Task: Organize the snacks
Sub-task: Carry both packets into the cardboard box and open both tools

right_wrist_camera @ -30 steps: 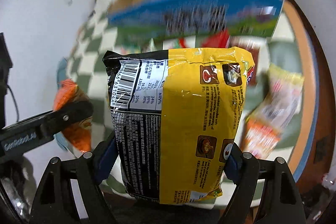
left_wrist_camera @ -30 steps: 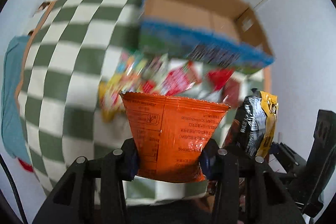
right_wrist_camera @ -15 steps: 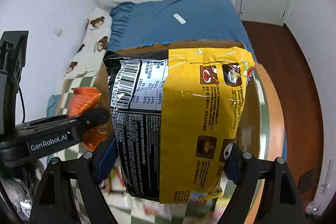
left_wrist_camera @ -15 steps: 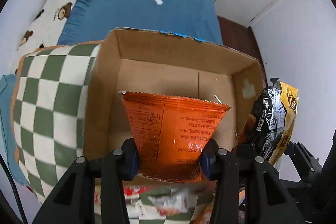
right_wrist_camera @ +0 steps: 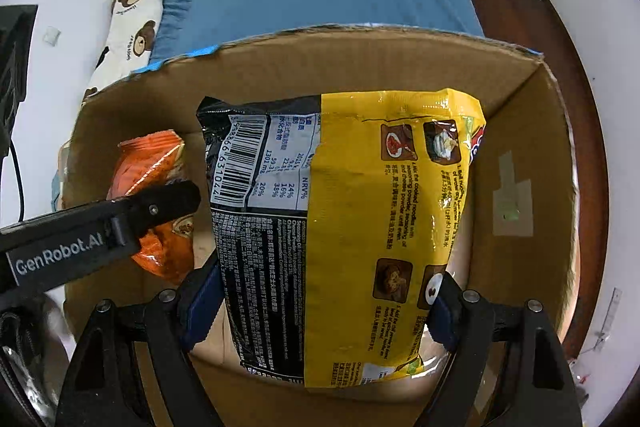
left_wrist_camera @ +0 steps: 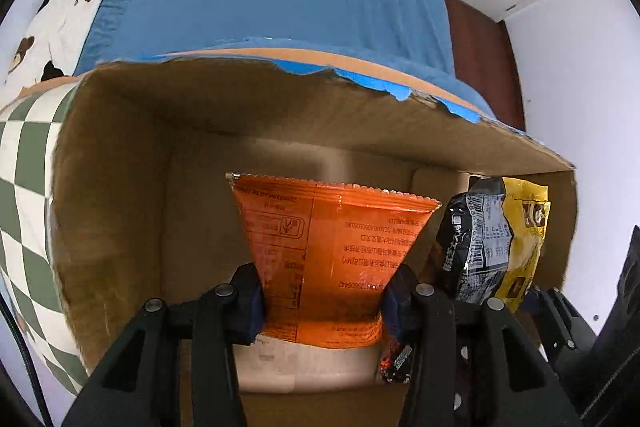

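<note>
A second ago we saw loose snacks below; now the cardboard box (left_wrist_camera: pixel 120 187) fills both views. Our right gripper (right_wrist_camera: pixel 320 311) pinches the yellow noodle pack (right_wrist_camera: pixel 380 227) and our left gripper (left_wrist_camera: pixel 324 301) the orange packet (left_wrist_camera: pixel 320 247), both hanging inside the box, ready to drop.

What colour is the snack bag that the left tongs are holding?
Bright orange. The snack bag in the left tongs shows best in the left wrist view.
</note>
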Demonstrator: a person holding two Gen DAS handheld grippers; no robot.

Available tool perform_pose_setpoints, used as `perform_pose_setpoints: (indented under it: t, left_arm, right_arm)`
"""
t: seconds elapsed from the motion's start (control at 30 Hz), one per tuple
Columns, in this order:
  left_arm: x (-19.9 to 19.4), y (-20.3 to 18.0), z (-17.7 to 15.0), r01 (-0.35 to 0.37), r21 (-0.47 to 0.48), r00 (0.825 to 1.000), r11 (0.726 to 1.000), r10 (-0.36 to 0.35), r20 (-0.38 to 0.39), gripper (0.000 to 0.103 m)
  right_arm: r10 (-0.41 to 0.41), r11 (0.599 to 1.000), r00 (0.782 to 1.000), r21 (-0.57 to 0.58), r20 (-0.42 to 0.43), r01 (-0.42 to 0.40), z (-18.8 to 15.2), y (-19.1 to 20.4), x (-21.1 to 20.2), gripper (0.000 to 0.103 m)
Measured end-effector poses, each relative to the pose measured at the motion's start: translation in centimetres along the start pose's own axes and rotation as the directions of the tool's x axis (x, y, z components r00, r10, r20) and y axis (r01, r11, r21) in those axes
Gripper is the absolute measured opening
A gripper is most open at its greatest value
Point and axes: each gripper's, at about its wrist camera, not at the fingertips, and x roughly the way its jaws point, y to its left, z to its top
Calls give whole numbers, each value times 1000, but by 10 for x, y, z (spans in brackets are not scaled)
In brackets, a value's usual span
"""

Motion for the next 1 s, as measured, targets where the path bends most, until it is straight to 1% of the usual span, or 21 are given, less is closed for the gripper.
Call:
perform_pose_setpoints:
  t: [0.03,0.07,0.1,0.17,0.2,0.23,0.33,0.5,0.63,0.8,0.9,1.0]
  left_arm:
    - [2,-1,1,-6,5,1000,1000,6,-4,44]
    - [3,-1,1,-15,3,1000,1000,15,-9,48]
    - [3,-1,1,-8,1,1000,1000,8,-10,53]
    - [1,-2,2,-19,15,1000,1000,19,-1,93]
    - [-1,-3,1,-31,19,1000,999,31,8,97]
    - [-4,-3,-1,-35,28,999,999,34,21,97]
    - [-12,-1,-8,-50,35,998,998,49,31,97]
    - [-38,2,-27,-87,48,989,995,81,122,97]
    - [-61,2,-59,-125,60,973,990,110,203,97]
    - [-84,4,-86,-145,71,950,987,119,290,97]
    - [-95,6,-104,-137,74,941,988,106,320,97]
    - [-110,3,-126,-149,87,923,985,107,370,97]
  right_arm:
    - [4,1000,1000,0,-10,-4,1,-4,2,86]
    - [4,1000,1000,2,-17,-4,1,-3,4,86]
    - [5,1000,1000,6,-27,-5,4,-2,7,87]
    - [3,1000,999,9,-37,-3,15,1,17,94]
    - [-7,1000,999,5,-32,7,18,2,18,98]
    - [-13,1000,999,0,-29,13,19,2,19,98]
    - [-18,1000,999,-6,-29,18,15,1,15,98]
    - [-40,999,999,3,-3,40,0,-2,-1,98]
    - [-60,998,997,-5,41,60,-17,2,-18,98]
    - [-85,996,989,-13,121,87,-45,11,-47,98]
    - [-89,995,981,-17,174,94,-65,12,-67,98]
    - [-118,991,966,-33,229,129,-85,18,-87,98]
